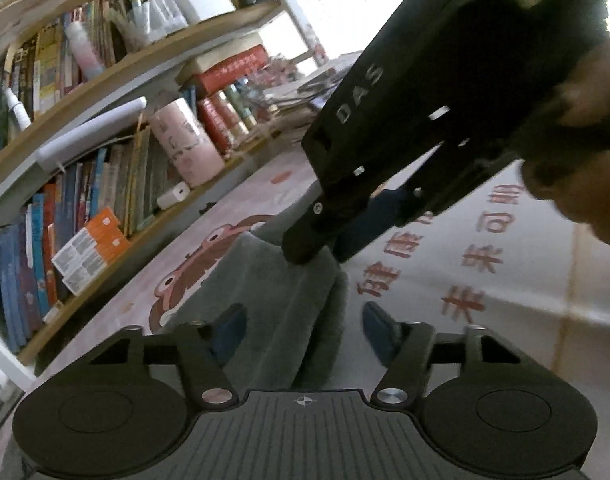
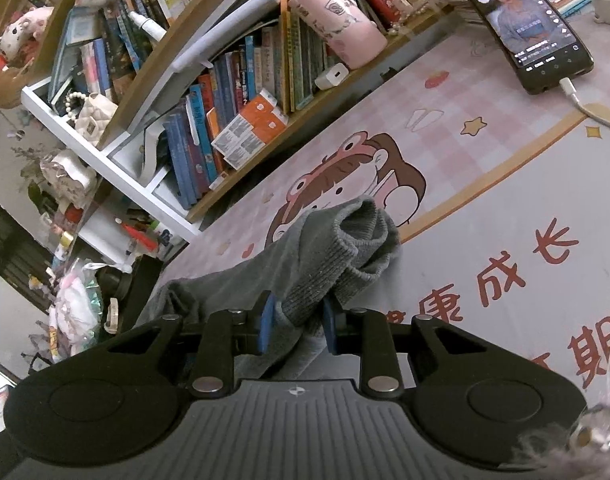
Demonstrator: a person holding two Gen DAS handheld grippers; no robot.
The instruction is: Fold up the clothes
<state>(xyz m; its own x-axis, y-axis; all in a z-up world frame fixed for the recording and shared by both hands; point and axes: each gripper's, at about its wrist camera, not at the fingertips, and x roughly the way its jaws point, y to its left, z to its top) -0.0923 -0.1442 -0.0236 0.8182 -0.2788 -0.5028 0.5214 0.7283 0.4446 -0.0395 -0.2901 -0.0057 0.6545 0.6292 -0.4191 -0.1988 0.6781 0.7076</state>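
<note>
sock ribbed grey knit, bunched | right tongs clamp it

Both cameras sit low behind their own fingers, close above the table, tilted and facing the bookshelf. The left view looks across at the right gripper (seen from outside). Both share the gray sock, pink mat and shelf.

A grey knit garment, perhaps a sock, lies bunched on the mat.
</note>
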